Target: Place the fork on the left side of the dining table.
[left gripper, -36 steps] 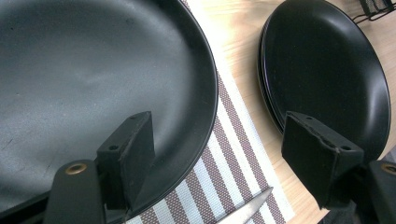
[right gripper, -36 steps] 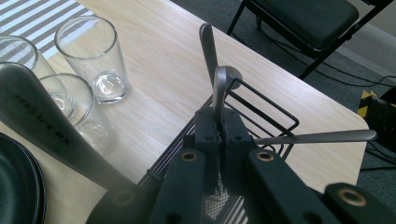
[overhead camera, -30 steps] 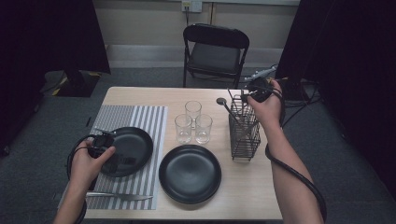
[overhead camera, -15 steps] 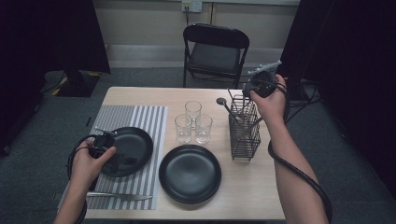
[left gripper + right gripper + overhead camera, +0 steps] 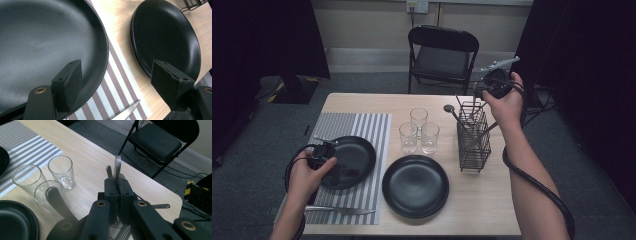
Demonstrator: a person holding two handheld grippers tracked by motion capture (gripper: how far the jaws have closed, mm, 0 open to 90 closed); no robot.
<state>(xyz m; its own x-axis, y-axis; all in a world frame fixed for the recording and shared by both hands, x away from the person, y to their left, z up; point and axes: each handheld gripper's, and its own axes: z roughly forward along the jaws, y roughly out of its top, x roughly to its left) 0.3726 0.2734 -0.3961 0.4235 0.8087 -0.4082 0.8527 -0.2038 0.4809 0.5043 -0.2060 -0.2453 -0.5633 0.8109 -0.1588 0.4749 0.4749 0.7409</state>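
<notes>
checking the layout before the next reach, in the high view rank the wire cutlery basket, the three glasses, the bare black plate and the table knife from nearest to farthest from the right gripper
1. Wire cutlery basket: right under the right gripper, at the table's right.
2. Three glasses: mid-table, left of the basket.
3. Bare black plate: front centre, on the wood.
4. Table knife: front left, on the striped placemat.

Plate [image 5: 347, 161] on mat [image 5: 362, 130]; glasses [image 5: 418, 132] between mat and caddy [image 5: 473, 140].
</notes>
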